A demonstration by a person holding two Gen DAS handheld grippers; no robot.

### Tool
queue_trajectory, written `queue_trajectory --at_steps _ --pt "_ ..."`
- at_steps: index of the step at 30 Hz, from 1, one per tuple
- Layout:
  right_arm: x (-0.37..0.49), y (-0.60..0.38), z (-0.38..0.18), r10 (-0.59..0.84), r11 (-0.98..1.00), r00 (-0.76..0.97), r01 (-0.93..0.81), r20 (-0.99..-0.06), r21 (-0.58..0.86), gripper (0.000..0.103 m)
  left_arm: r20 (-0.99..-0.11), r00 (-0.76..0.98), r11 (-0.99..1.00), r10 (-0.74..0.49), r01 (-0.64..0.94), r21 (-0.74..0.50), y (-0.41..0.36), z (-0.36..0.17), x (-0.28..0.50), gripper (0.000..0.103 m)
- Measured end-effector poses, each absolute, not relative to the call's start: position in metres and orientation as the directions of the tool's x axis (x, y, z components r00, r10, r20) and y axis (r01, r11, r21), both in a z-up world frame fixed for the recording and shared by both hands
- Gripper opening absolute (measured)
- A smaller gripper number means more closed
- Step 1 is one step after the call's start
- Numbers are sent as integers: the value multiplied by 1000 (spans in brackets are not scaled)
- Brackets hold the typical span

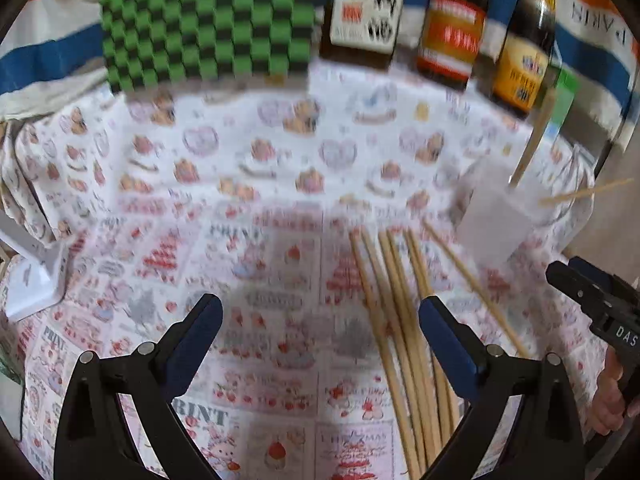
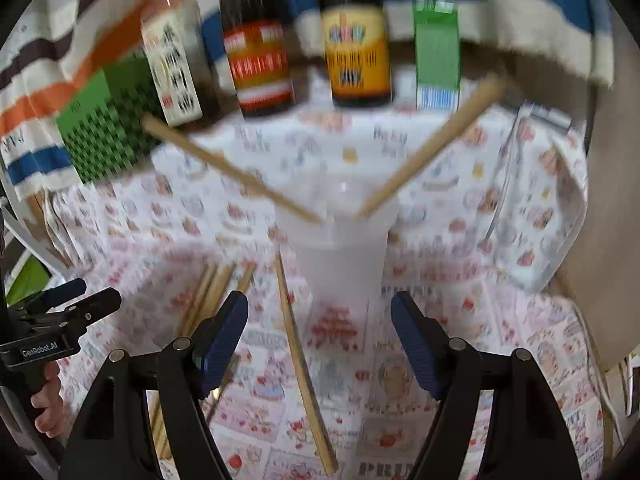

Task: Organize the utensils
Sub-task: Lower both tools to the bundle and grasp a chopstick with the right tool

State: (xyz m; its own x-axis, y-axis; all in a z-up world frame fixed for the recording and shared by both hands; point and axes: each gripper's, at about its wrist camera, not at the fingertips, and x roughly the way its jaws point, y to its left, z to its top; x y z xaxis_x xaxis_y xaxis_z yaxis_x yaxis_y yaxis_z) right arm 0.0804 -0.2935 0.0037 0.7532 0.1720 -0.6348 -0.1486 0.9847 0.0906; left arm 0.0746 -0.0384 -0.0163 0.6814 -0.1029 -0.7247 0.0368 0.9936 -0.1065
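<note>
Just ahead of the right hand-held gripper [image 2: 319, 336] stands a clear plastic cup [image 2: 340, 264] with two chopsticks [image 2: 432, 146] leaning out of it in a V. The gripper's jaws stand wide apart with nothing held; one loose chopstick [image 2: 302, 368] lies on the surface [image 2: 460, 184] between them. The left hand-held gripper [image 1: 320, 338] is likewise wide open and empty, and a bundle of chopsticks [image 1: 400, 320] lies under and just inside its right finger. Beyond both, three bottles [image 2: 260, 64] and a green checkered box [image 1: 208, 24] stand at the far edge.
</note>
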Motion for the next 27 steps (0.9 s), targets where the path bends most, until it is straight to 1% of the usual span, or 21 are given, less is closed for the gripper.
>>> queue_trajectory --at_steps 3,9,11,13,14,16,18,21,24,26,27 --pt "89 -293 -8 159 987 705 -140 -691 84 76 -757 649 997 -82 45 -69 -46 -26 78 98" --pt "97 -284 -28 124 987 628 -159 -768 30 76 -805 590 997 -65 79 -22 -59 -42 81 98" --pt "99 -280 -35 130 984 603 -175 -787 29 69 -814 577 996 -67 83 -23 -60 -48 83 98" --pt "101 -276 -42 129 982 578 -187 -806 23 59 -817 575 998 -47 68 -9 -59 -52 85 98" --pt "101 -274 -45 124 982 570 -188 -812 18 56 -818 573 998 -44 62 -10 -58 -53 85 98" --pt "101 -271 -48 124 981 560 -195 -819 15 45 -823 566 998 -49 52 -23 -56 -55 87 95" --pt "101 -269 -53 130 978 543 -209 -829 17 40 -834 550 999 -49 45 -29 -53 -58 90 86" --pt "100 -265 -58 123 976 524 -217 -843 8 37 -838 540 996 -80 65 -53 -53 -61 92 79" --pt "100 -262 -61 111 976 523 -218 -845 -7 35 -830 546 993 -109 94 -68 -55 -58 89 77" --pt "100 -261 -61 92 976 529 -215 -844 -28 30 -827 552 992 -111 110 -60 -60 -57 87 76" --pt "100 -260 -61 87 976 531 -213 -843 -34 27 -827 550 991 -113 121 -55 -62 -57 87 71"
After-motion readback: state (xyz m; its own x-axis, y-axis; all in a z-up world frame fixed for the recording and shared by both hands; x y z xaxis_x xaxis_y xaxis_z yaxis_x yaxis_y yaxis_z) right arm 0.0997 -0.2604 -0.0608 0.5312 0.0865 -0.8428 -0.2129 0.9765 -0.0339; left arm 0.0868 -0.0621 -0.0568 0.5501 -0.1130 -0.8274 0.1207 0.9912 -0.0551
